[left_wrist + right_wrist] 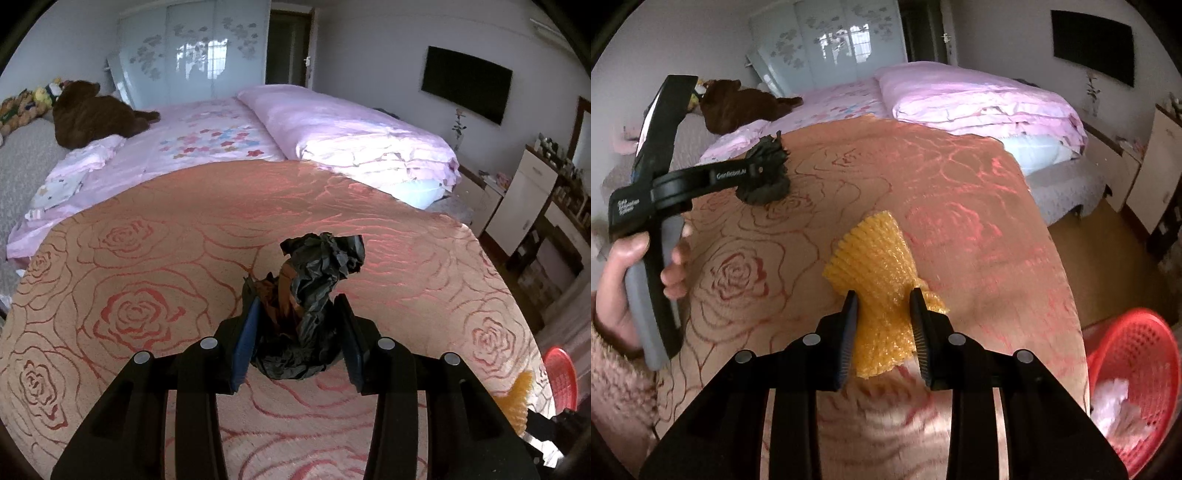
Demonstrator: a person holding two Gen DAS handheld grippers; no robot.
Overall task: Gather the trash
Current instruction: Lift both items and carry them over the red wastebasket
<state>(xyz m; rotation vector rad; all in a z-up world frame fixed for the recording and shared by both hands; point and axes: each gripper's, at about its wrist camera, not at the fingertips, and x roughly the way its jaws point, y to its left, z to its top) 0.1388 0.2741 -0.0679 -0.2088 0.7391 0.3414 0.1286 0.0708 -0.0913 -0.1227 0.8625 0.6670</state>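
Observation:
A crumpled black plastic bag (317,273) stands between the blue pads of my left gripper (298,301), which is shut on its lower half just above the rose-patterned blanket (147,258). The right wrist view shows the same bag (768,184) at the upper left, with a person's hand (628,266) around the left gripper's handle. My right gripper (883,295) is shut on a yellow foam net sleeve (868,254), which fans out above the pads. The sleeve (517,398) also shows at the left wrist view's lower right edge.
A red mesh basket (1134,369) with white crumpled waste (1115,406) in it sits on the floor, right of the blanket's edge. Farther back lie pink bedding (351,136) and a brown plush toy (96,114). White cabinets (524,192) line the right wall.

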